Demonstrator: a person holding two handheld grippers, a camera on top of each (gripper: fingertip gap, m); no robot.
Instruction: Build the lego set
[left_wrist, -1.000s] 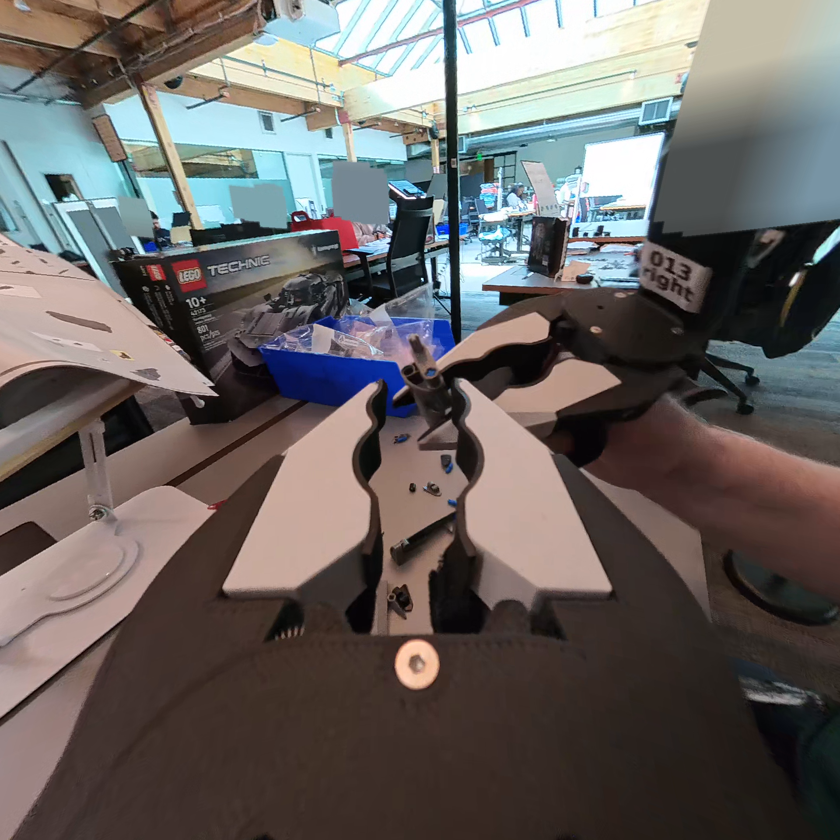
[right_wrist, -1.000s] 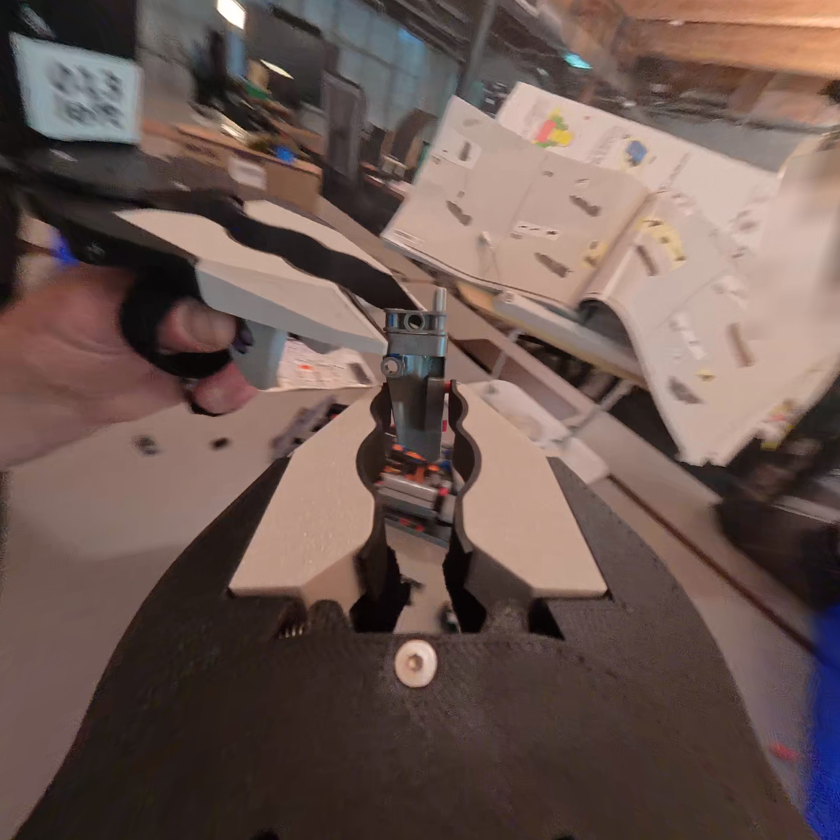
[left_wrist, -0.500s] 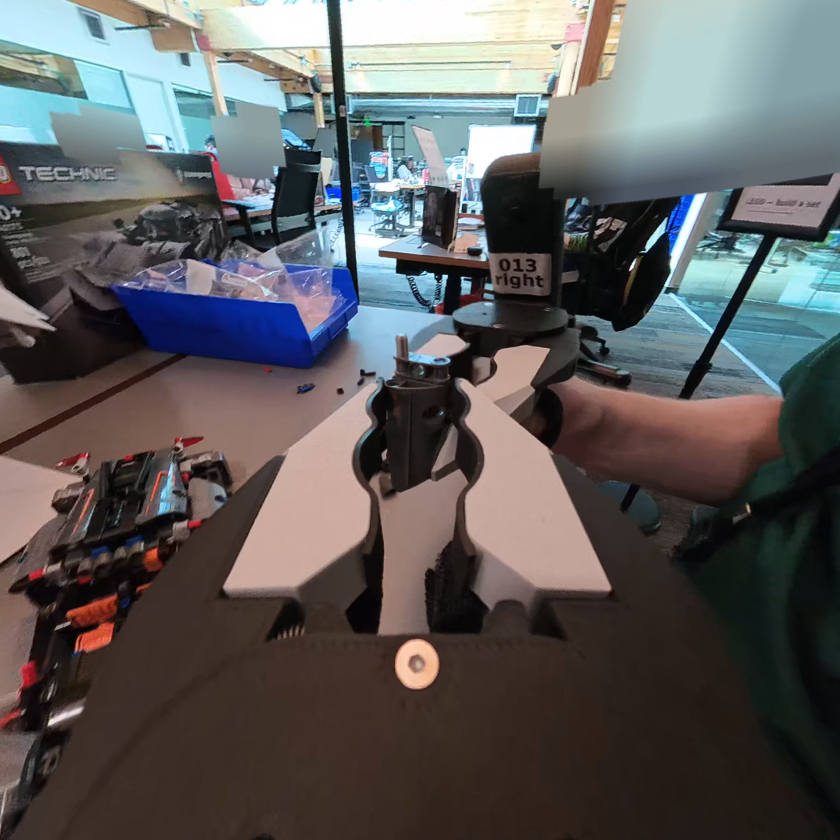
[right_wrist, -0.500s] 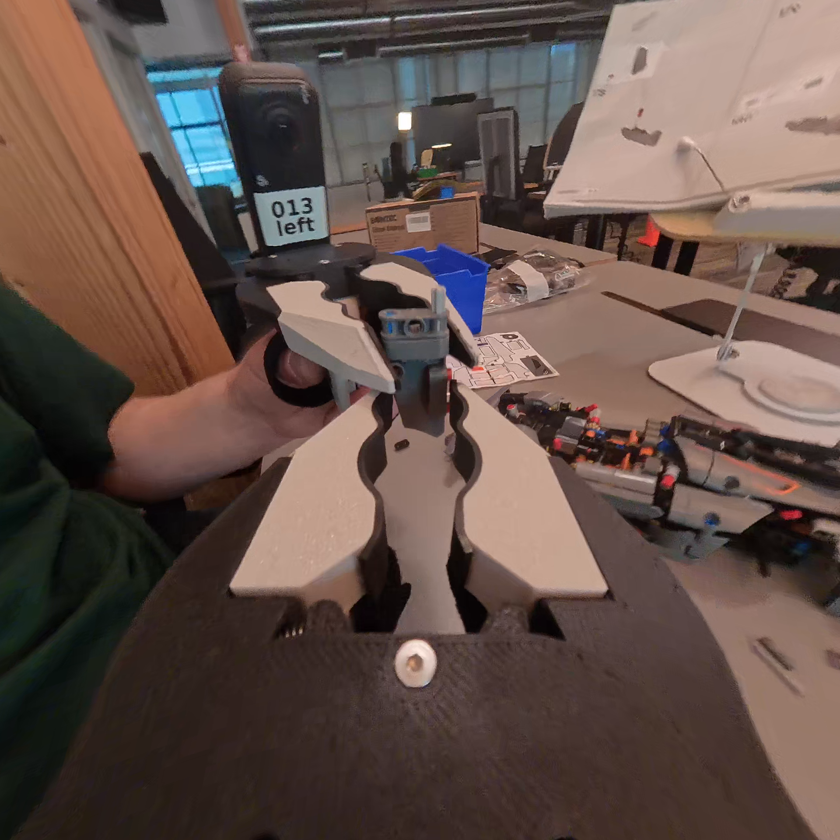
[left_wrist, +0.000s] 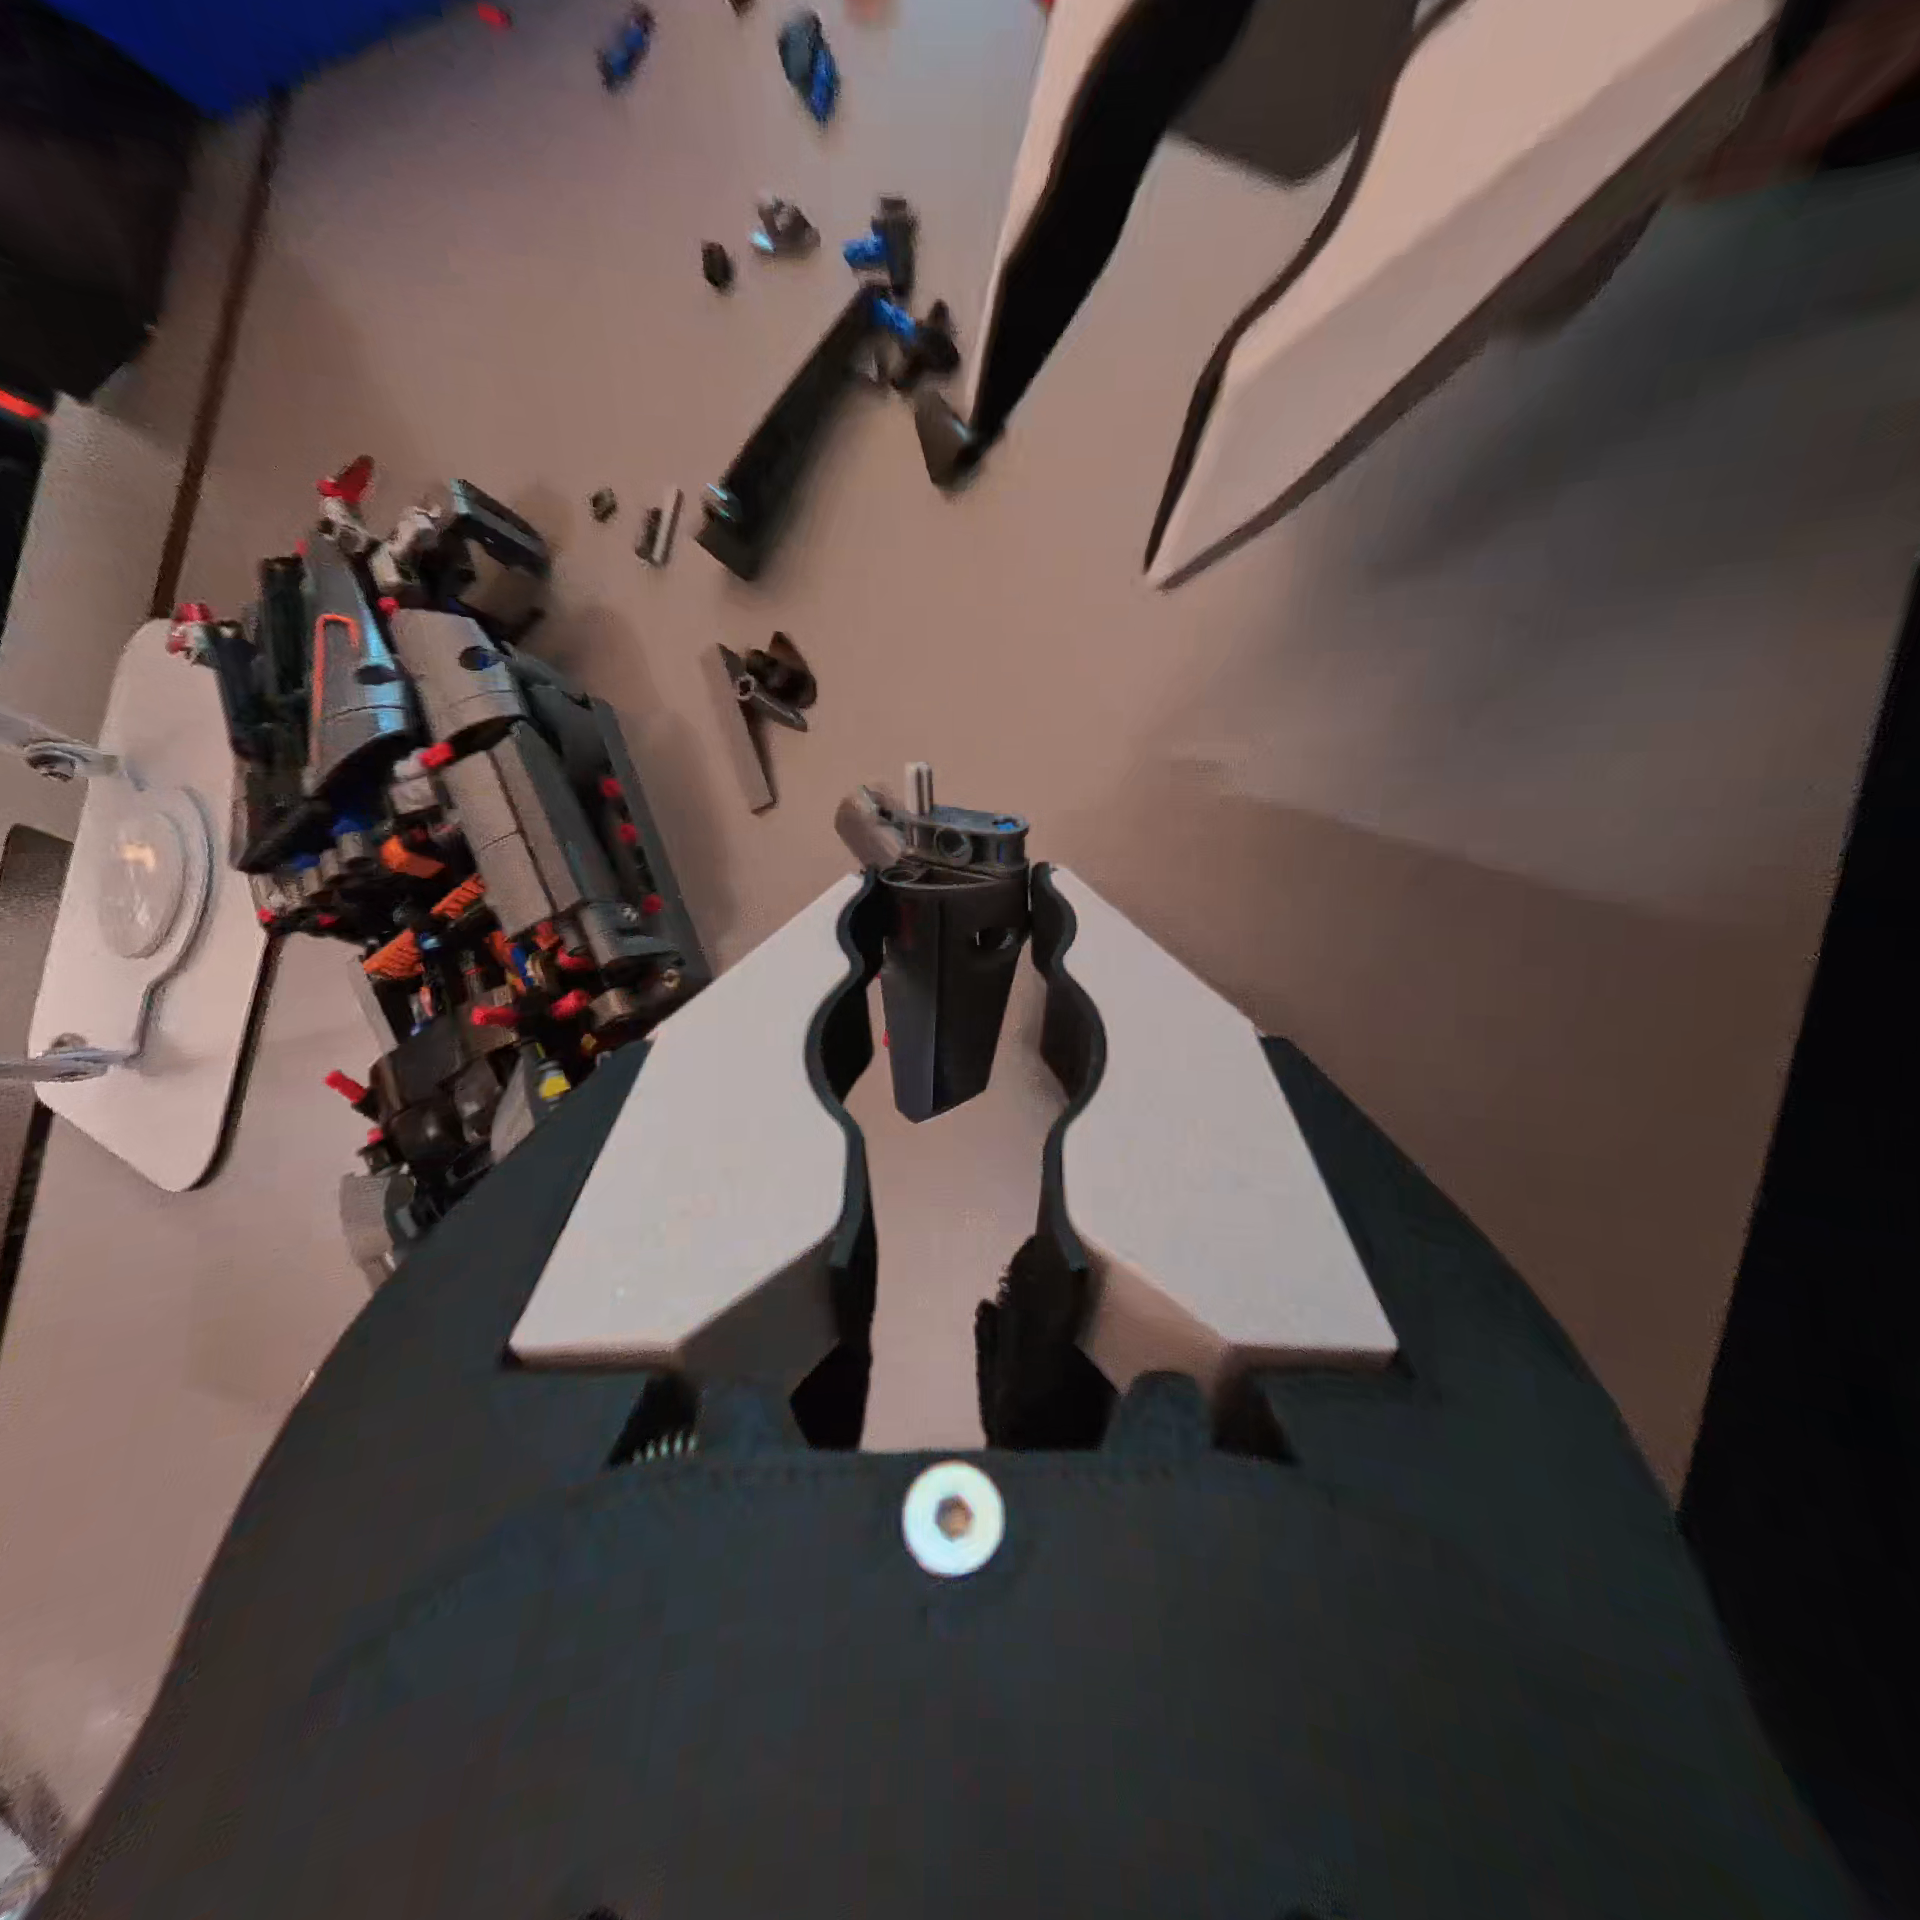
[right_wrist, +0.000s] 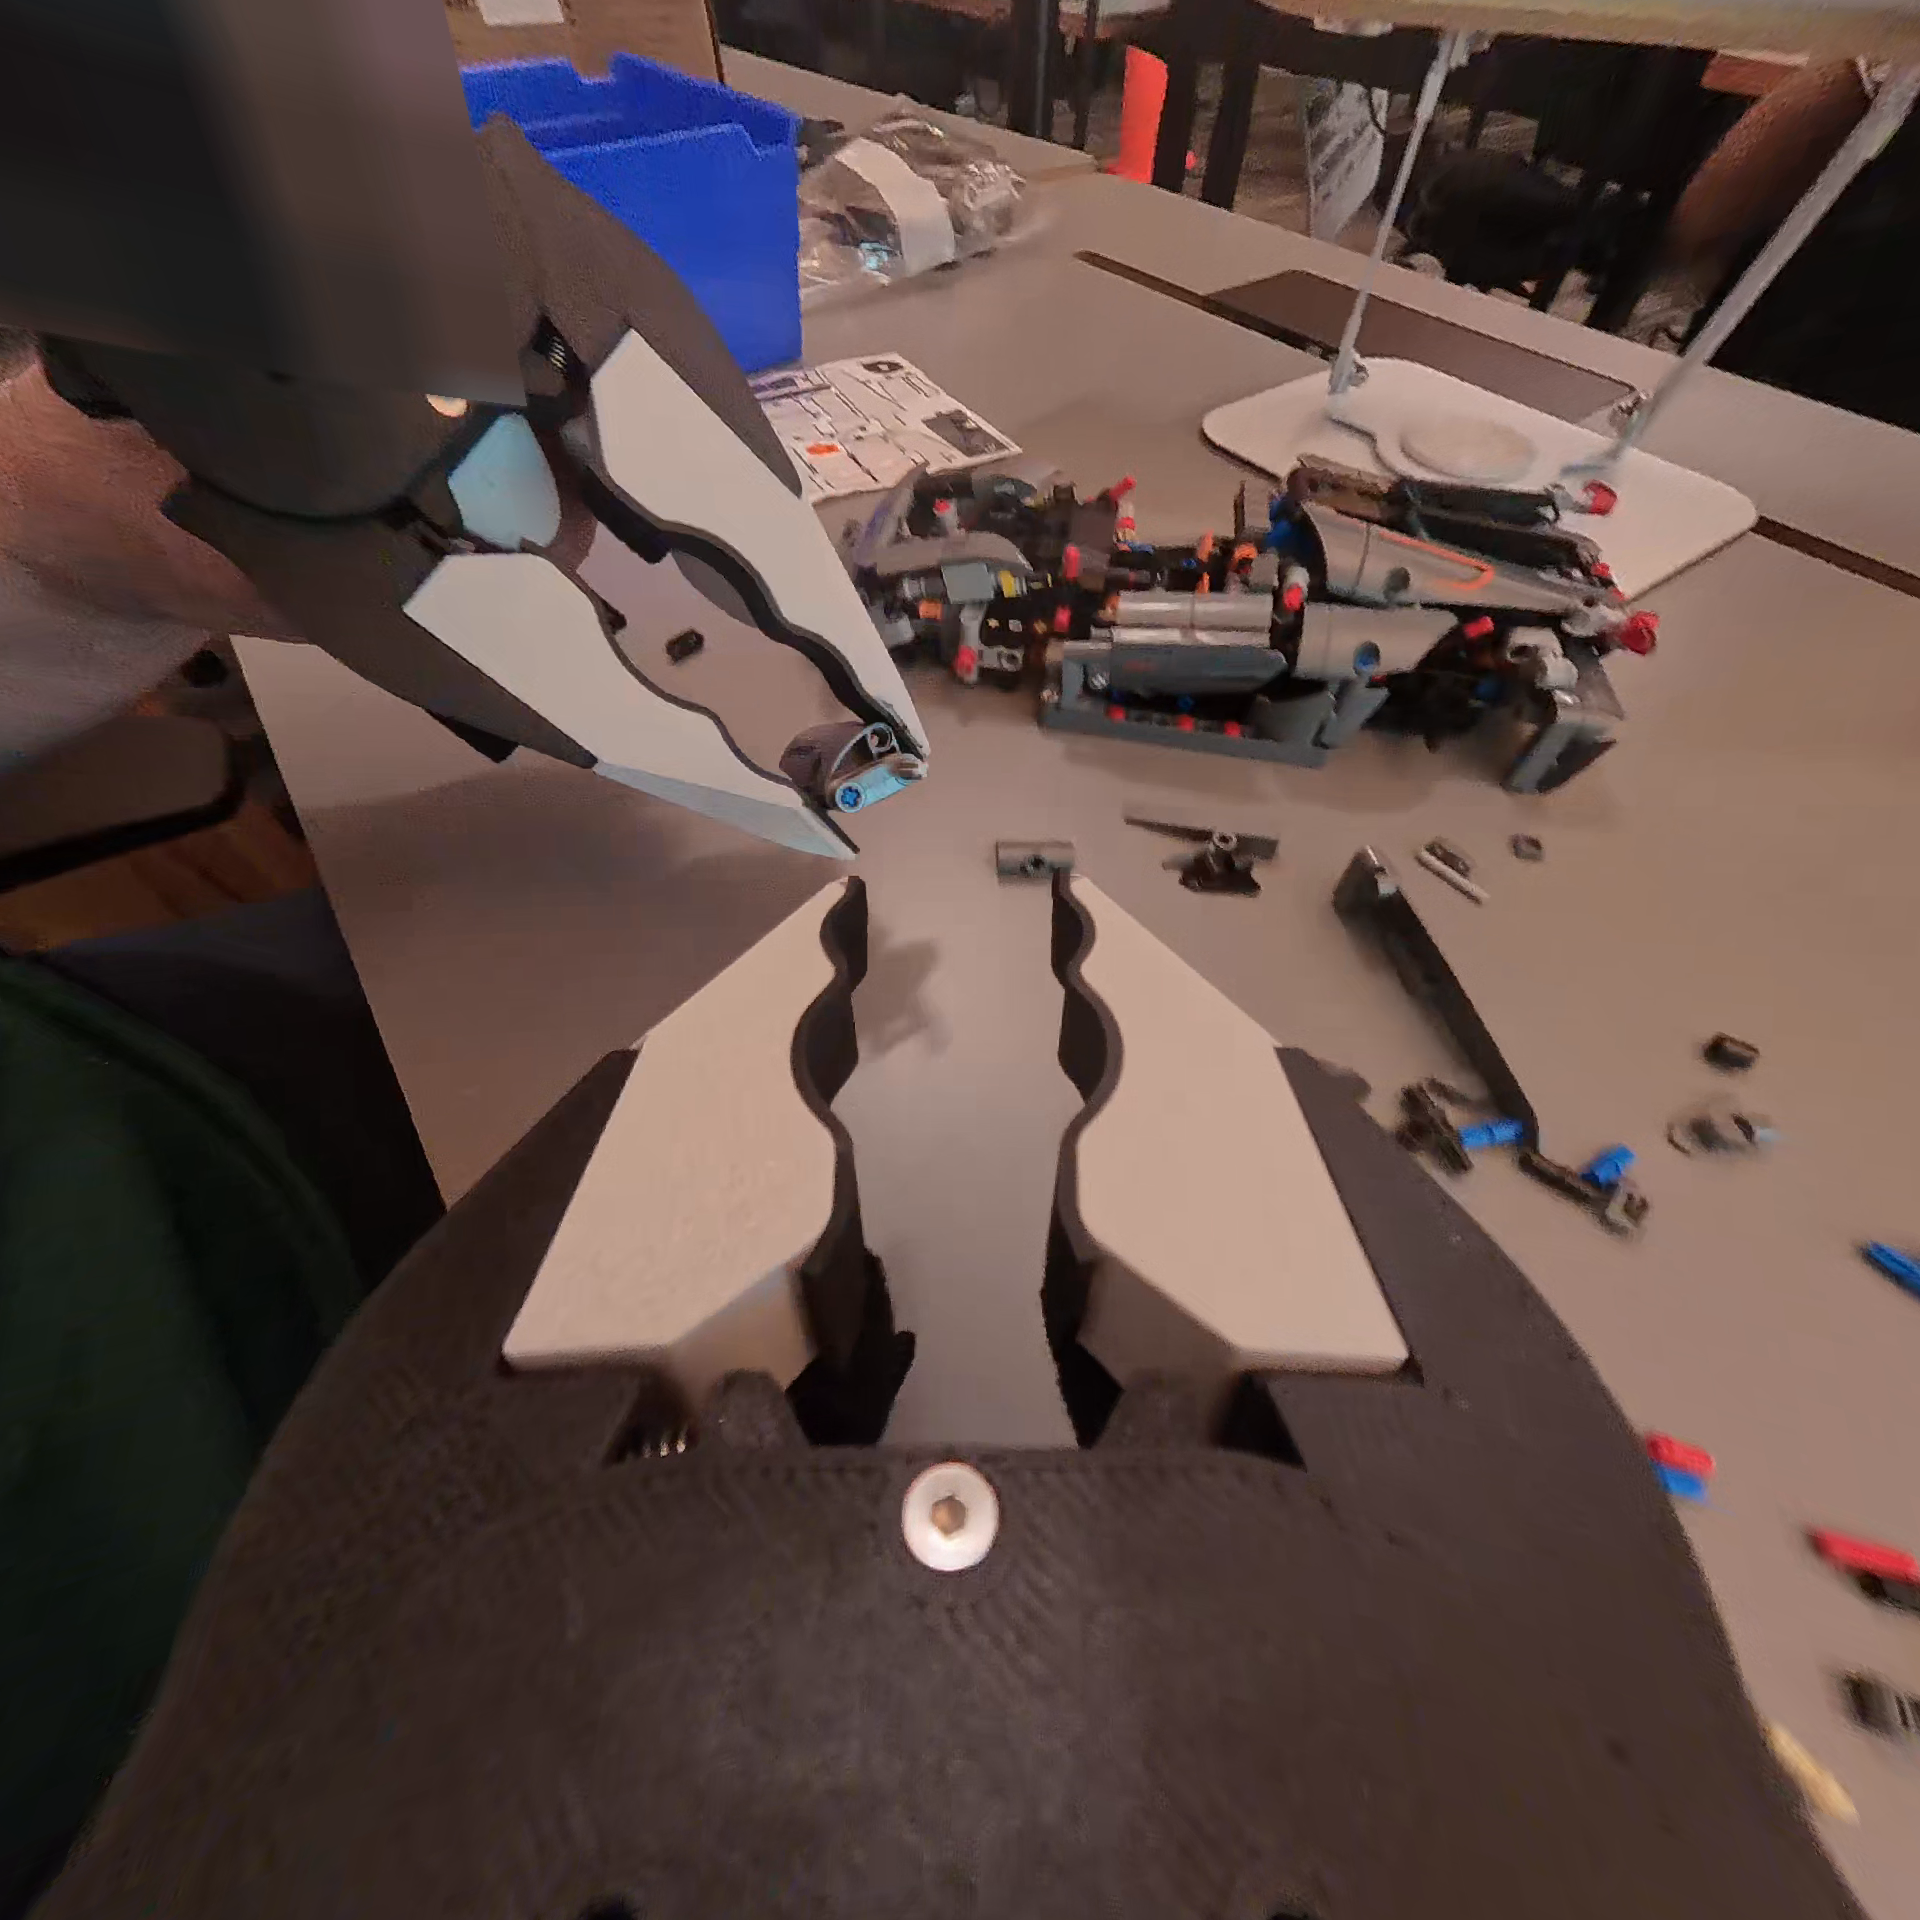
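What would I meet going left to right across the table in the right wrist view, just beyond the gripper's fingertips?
Small grey connector piece → black propeller-like piece → long black beam → small grey pin → tiny dark bush.

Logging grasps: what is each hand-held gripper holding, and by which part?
Left hand-held gripper pinches a dark grey sub-assembly by its upper sides, near the fingertips. Right hand-held gripper holds nothing.

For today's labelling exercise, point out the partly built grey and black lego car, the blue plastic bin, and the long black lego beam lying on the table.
Partly built grey and black lego car (right_wrist: 1247, 613): right wrist view, grey body panel.
Blue plastic bin (right_wrist: 675, 197): right wrist view, front wall.
Long black lego beam (right_wrist: 1434, 997): right wrist view, mid-length.
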